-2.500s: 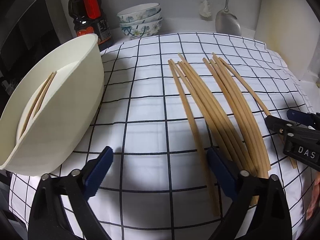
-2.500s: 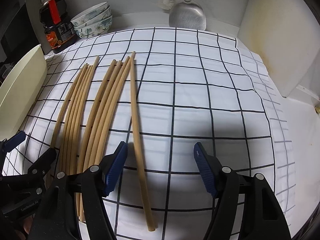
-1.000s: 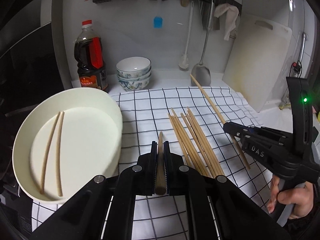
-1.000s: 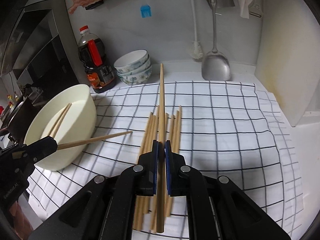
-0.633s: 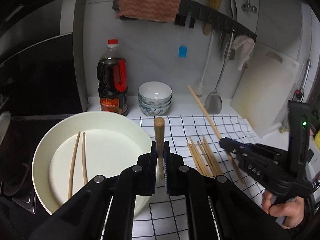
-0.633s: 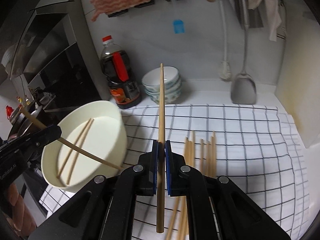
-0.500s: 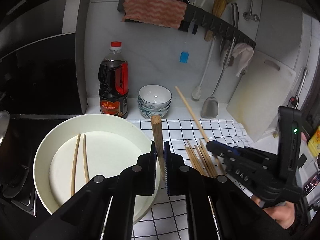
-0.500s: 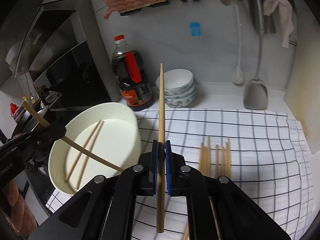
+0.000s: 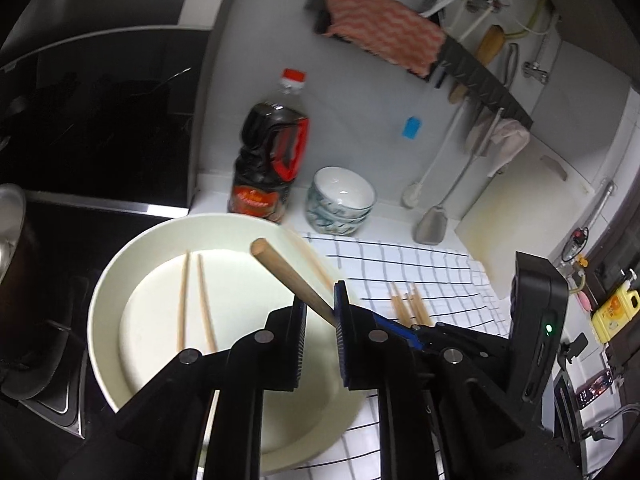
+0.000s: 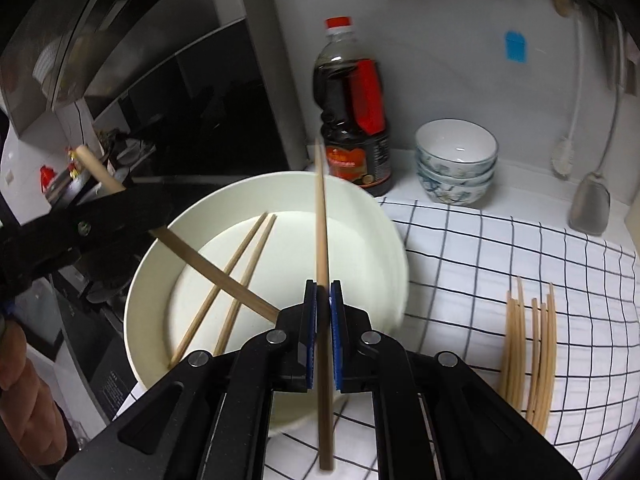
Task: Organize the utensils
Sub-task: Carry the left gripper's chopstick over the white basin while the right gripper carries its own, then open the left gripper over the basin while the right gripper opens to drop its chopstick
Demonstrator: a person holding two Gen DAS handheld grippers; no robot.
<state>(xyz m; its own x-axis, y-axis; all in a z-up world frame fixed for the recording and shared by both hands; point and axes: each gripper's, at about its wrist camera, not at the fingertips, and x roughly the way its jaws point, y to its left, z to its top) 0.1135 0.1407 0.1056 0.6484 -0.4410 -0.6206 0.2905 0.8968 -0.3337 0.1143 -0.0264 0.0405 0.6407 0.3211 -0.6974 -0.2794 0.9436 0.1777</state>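
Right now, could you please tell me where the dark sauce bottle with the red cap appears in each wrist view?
Left wrist view: the sauce bottle stands upper centre, leaning, behind the white basin.
Right wrist view: the sauce bottle stands upright at top centre, behind the basin's far rim.
Shared landmark: the stacked bowls just right of the bottle in both.

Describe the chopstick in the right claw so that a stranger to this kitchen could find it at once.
Start at the big cream bowl beside the checked cloth. Above its near rim the right claw is shut on a single chopstick that runs straight away from the camera. Unlike the pair lying flat in the bowl or the slanted one in the left claw, it is clamped near its middle.
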